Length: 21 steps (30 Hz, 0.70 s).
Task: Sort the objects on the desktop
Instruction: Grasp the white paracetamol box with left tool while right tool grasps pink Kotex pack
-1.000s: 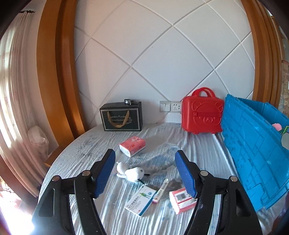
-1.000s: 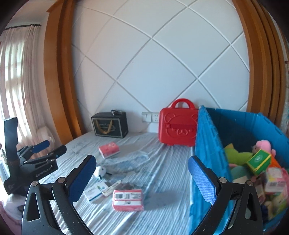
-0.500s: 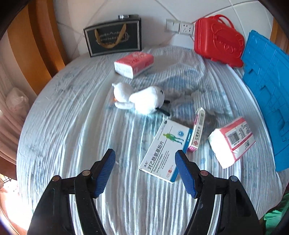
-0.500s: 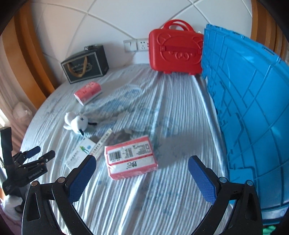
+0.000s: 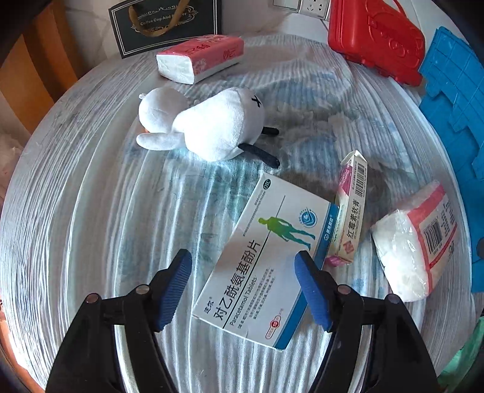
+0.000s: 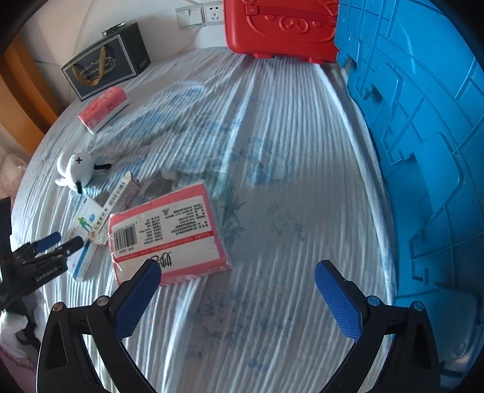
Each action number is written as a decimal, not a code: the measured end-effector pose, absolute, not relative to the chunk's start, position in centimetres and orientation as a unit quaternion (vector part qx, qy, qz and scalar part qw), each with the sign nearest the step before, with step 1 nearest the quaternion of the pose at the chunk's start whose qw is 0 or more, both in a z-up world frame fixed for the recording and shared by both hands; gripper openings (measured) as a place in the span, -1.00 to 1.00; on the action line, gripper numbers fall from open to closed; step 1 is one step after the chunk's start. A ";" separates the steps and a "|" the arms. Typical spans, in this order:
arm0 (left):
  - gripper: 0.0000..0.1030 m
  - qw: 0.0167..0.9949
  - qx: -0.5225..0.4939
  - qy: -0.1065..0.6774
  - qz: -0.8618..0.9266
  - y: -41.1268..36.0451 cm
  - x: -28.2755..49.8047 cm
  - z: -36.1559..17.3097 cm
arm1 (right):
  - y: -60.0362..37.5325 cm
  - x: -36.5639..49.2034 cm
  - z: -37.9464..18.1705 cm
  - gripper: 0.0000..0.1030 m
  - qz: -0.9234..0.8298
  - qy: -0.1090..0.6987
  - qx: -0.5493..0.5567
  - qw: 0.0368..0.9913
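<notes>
The left gripper [image 5: 243, 267] hangs released, its blue fingers spread over the near end of the paracetamol box [image 5: 266, 257], which lies flat on the striped bed sheet [image 5: 90, 211]; whether the pads touch the box cannot be told. Just right of that box, a slim pink ointment carton [image 5: 351, 208] leans against its far right edge. Further right sits a tissue pack [image 5: 414, 241] in red-and-white wrap, close to the wall of the blue crate [image 5: 453, 90]. Beyond the box, a white plush toy [image 5: 211, 124] lies on its side. Behind it rests a second tissue pack [image 5: 201, 57], and at the back stand a black gift bag [image 5: 166, 24] and a red toy suitcase [image 5: 375, 39] against the wall.

The right gripper [image 6: 237, 272] is also released, jaws wide apart above bare sheet, with its left finger [image 6: 136, 299] just over the near corner of the tissue pack. The blue crate stands immediately to its right. The left gripper shows at the left edge of this view.
</notes>
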<state>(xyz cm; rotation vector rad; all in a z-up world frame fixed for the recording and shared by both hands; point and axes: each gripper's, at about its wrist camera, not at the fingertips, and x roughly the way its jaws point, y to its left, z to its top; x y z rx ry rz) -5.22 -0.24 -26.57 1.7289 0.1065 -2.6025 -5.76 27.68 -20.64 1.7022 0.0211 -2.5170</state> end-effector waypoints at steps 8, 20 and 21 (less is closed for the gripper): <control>0.61 -0.010 0.548 -0.006 -0.836 1.4 -5.2 -26.5 | 27.7 -7.1 -21.4 1.00 -0.820 0.007 0.568 0.062; 0.85 -0.005 0.577 -0.017 -0.817 1.2 -5.5 -28.5 | 27.0 -8.0 -22.5 1.00 -0.809 0.024 0.583 0.073; 0.86 -0.006 0.577 0.001 -0.817 0.8 -5.8 -28.6 | 27.3 -8.1 -22.4 1.00 -0.809 0.028 0.583 0.068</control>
